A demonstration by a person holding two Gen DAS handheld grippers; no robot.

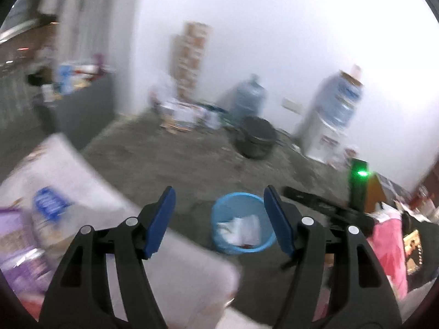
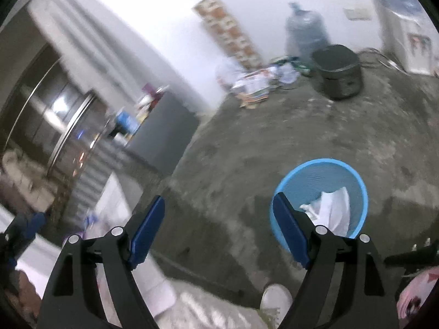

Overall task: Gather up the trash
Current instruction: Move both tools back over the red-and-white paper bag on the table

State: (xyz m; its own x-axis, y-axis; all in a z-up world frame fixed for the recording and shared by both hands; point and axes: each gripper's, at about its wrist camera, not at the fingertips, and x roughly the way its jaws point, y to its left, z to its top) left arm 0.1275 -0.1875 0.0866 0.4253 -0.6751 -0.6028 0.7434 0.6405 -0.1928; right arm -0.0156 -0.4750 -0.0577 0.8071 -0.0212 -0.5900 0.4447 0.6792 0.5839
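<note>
A round blue trash basket (image 1: pixel 219 216) stands on the grey concrete floor; it also shows in the right wrist view (image 2: pixel 307 175). White crumpled trash (image 1: pixel 241 229) lies inside it, also seen in the right wrist view (image 2: pixel 333 211). My left gripper (image 1: pixel 219 198) is open and empty, held above the floor with the basket between its blue fingers. My right gripper (image 2: pixel 219 211) is open and empty, above bare floor, with the basket behind its right finger. Both views are motion-blurred.
A white table (image 1: pixel 192 279) with packets (image 1: pixel 46 205) lies at lower left. A black pot (image 1: pixel 256 137), water jugs (image 1: pixel 248 96), a dispenser (image 1: pixel 329 126), stacked boxes (image 1: pixel 192 54) and litter (image 2: pixel 255 85) stand by the far wall. A dark cabinet (image 2: pixel 164 131) is at left. Pink cloth (image 1: pixel 384 246) is at right.
</note>
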